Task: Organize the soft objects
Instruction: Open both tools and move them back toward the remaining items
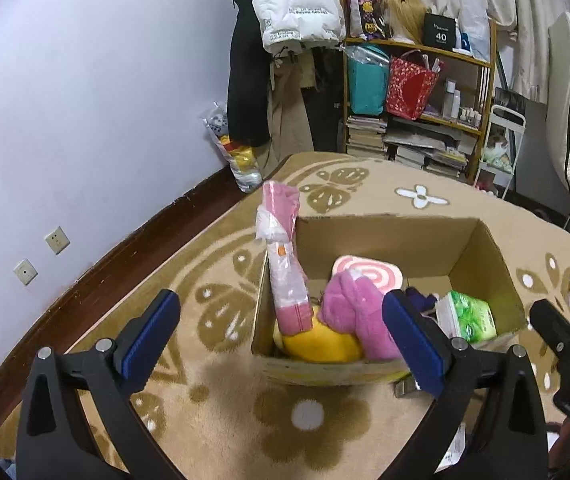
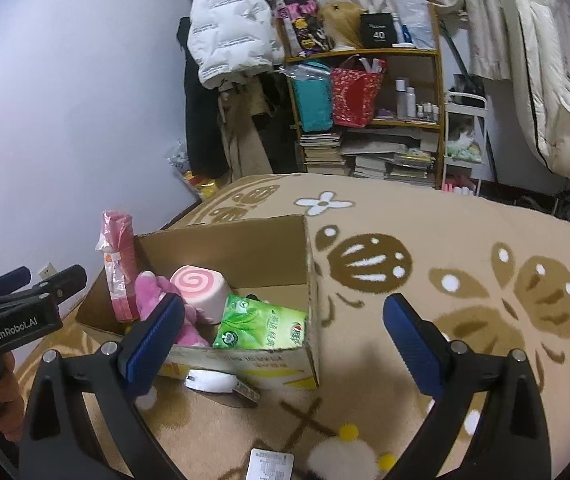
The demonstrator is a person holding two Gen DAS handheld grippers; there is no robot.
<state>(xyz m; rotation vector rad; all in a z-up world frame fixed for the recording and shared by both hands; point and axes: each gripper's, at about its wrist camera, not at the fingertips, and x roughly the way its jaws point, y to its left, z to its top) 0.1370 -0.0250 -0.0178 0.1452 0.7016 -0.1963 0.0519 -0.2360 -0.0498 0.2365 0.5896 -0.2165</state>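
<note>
Box (image 1: 481,248) at centre frame in my left view, lower left in my right view, standing on the rug (image 1: 221,408). Inside it: a yellow plush (image 1: 321,344) at the near left corner, a pink plush (image 1: 353,308) over it, a swirl cushion (image 1: 369,274) behind, and a green tissue pack (image 1: 471,316) at the right. A pink wrapped pack (image 1: 285,264) stands tilted against the left wall, its top well above the rim.

My left gripper (image 1: 281,336) is spread wide and empty, its right finger overlapping the pink plush in the picture; whether it touches I cannot tell. My right gripper (image 2: 285,336) is likewise spread and empty, hovering over the box's near right corner and the rug.

A small white item (image 2: 211,380) lies on the rug just beside the box's near wall, and a printed label (image 2: 271,464) at the lower edge of my right view.

Risks, as I judge them: the tall pack may topple out if I nudge the box or plush; the two grippers sit close and could collide; the flat label may slip from wide pads.
</note>
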